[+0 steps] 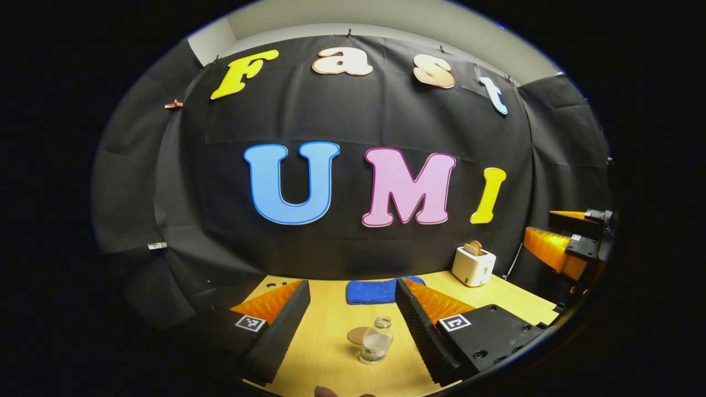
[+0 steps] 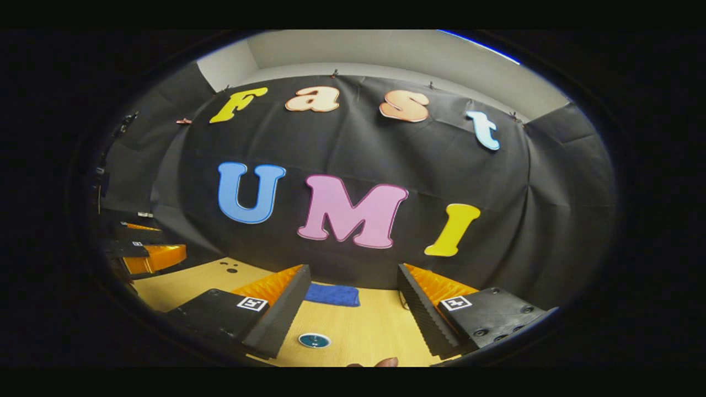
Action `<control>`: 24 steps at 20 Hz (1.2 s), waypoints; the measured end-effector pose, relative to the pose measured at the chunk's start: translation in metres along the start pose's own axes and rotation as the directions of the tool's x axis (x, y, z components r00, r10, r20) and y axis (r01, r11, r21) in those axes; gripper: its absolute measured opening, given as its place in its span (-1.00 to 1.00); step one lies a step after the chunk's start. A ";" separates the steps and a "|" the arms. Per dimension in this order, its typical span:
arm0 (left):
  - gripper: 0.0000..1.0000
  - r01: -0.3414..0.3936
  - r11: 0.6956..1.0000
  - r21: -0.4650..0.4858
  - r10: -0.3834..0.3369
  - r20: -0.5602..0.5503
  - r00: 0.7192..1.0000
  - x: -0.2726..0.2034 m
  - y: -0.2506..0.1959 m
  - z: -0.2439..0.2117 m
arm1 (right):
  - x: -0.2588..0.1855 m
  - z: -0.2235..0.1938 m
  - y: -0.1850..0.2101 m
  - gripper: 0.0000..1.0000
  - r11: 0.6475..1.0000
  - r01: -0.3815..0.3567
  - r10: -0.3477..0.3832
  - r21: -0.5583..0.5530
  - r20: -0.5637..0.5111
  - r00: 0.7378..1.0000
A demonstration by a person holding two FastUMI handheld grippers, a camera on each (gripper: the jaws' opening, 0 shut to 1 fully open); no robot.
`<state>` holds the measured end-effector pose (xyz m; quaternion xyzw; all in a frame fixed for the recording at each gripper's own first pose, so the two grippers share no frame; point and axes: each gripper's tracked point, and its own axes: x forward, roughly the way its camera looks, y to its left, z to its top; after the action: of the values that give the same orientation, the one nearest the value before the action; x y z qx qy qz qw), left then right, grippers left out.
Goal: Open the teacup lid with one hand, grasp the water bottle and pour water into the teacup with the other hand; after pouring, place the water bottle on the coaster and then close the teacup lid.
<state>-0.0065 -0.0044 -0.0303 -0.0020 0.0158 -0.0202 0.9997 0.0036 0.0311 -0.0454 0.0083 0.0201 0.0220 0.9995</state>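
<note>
Surface: a light wooden table point(image 1: 331, 342) is seen in both views, with its far edge meeting the black cloth wall point(image 1: 353, 231).
Room: black cloth is hung on the back and the sides, and a pale ceiling strip is visible above it.
Left gripper point(image 1: 353, 314): held above the table with the jaws spread wide and nothing between them; the foam-faced fingers are seen at either side of the left gripper view.
Right gripper point(image 2: 353, 306): held above the table with the jaws likewise spread and nothing gripped; it is also seen at the right edge of the left gripper view, raised off the surface.
Water bottle point(image 1: 376, 341): a clear bottle is stood upright on the table, ahead of the left gripper and framed between its fingers, touched by neither; a low level of water is visible inside, and no cap can be made out on its neck.
Coaster point(image 1: 358, 334): a round tan disc is laid flat, just beside the bottle on its left.
Teacup lid point(image 2: 314, 340): a round dark teal disc is seen on the table ahead of the right gripper, near its left finger; whether a cup sits under it cannot be told.
Blue cloth point(image 1: 375, 291): folded and laid near the far edge of the table.
Toaster point(image 1: 473, 266): a white toaster is placed at the far right corner, with slices standing in its slots.
Open room: bare wood is left around the bottle and between each pair of fingers.
Edges: small holes are seen in the tabletop near its far left corner.
</note>
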 end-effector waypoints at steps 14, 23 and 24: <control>0.96 0.035 0.999 0.017 -0.033 -0.105 0.994 0.065 -0.050 -0.172 | 0.054 -0.249 0.059 0.83 0.988 -0.118 0.139 0.105 -0.229 0.964; 0.96 0.015 1.000 -0.005 -0.016 -0.151 0.988 0.077 -0.046 -0.227 | 0.072 -0.324 0.077 0.31 0.975 -0.134 0.187 0.175 -0.336 0.923; 0.96 0.015 1.000 -0.010 -0.016 -0.151 0.988 0.078 -0.045 -0.229 | 0.073 -0.326 0.081 0.31 0.972 -0.144 0.200 0.183 -0.338 0.920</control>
<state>0.0624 -0.0534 -0.2619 -0.0049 0.0916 -0.0280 0.9954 0.0598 0.1199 -0.3724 0.0835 0.2007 0.1094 0.9699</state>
